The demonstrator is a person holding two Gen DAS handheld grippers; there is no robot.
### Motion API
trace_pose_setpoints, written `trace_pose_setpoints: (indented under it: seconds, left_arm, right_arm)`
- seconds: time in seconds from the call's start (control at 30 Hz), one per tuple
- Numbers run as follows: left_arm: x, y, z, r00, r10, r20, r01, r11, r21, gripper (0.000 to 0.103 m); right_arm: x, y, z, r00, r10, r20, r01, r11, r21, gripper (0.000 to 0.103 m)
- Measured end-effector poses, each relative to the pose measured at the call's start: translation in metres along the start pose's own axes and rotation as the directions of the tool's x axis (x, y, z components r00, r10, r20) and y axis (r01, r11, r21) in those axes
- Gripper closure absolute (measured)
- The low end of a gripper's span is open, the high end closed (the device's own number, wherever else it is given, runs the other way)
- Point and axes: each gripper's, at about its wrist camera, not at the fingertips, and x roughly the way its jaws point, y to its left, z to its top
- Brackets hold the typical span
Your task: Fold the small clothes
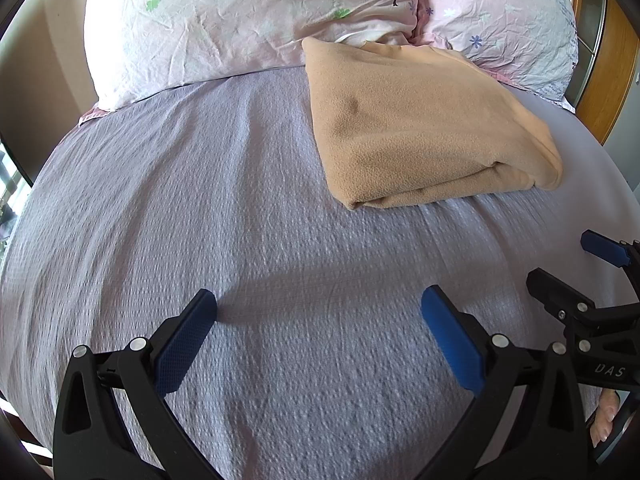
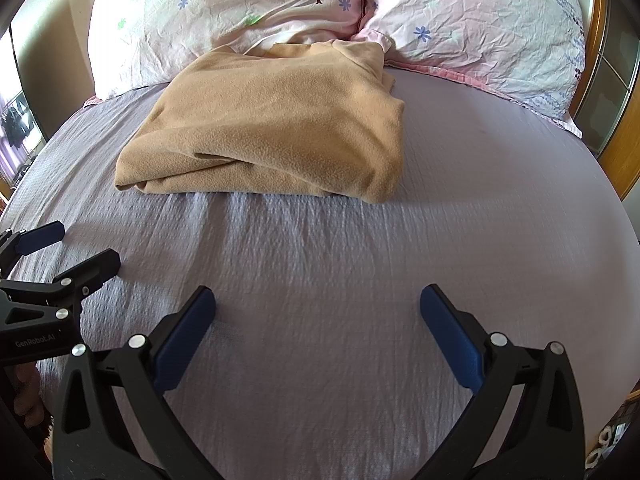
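Nearest the lens, the left gripper [image 1: 319, 306] is hanging over the bedsheet [image 1: 200, 220] with its jaws spread wide and nothing between them. The right gripper [image 2: 318, 304] is doing the same in its own view: released, empty, poised above bare fabric and not touching the garment. Each one is also showing at the edge of the other's view, side by side and low over the near part of the bed.

The lavender sheet is taking up most of both views. At the head of the bed two floral pillows [image 2: 240, 12] are lying side by side. The tan fleece garment [image 2: 272, 128] is resting on the sheet, its far edge tucked up against the pillows, well apart from both grippers.

Judging by its shape, the folding is looking finished or nearly so: the fleece is sitting as a compact, layered rectangle with stacked edges showing along its near side [image 1: 420, 194]. One corner by the pillows is bunching slightly, so a final tidy may be left. No other unfolded clothes are showing.

As for writing, "GenRobot.AI" [image 2: 35, 342] is reading clearly on the left gripper's body, and "DAS" [image 1: 610, 370] is showing on the right one's.
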Motion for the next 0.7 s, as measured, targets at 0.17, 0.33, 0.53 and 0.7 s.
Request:
trace_pose_setpoints:
  seconds: [0.17, 0.33, 0.53, 0.7]
  left_arm:
    - [0.0, 0.0, -0.0003, 1.0, 0.0, 0.0, 0.0, 1.0, 0.0, 0.001]
    - [0.0004, 0.0001, -0.0006, 1.0, 0.0, -0.006, 0.0, 1.0, 0.0, 0.001]
    - [0.0017, 0.0011, 0.0009, 1.0, -0.001, -0.021, 0.001, 1.0, 0.003, 0.001]
    - [0.0019, 0.0012, 0.0017, 1.0, -0.005, -0.017, 0.005, 1.0, 0.01, 0.001]
  right_arm:
    - [0.0001, 0.0004, 0.0, 1.0, -0.001, 0.0, 0.001, 1.0, 0.001, 0.002]
    - [0.0002, 0.0004, 0.0001, 1.0, -0.001, 0.0, 0.001, 1.0, 0.001, 0.002]
    - [0.0002, 0.0004, 0.0001, 1.0, -0.001, 0.001, 0.001, 1.0, 0.001, 0.002]
    - [0.0004, 0.0006, 0.0004, 1.0, -0.002, 0.001, 0.002, 1.0, 0.002, 0.002]
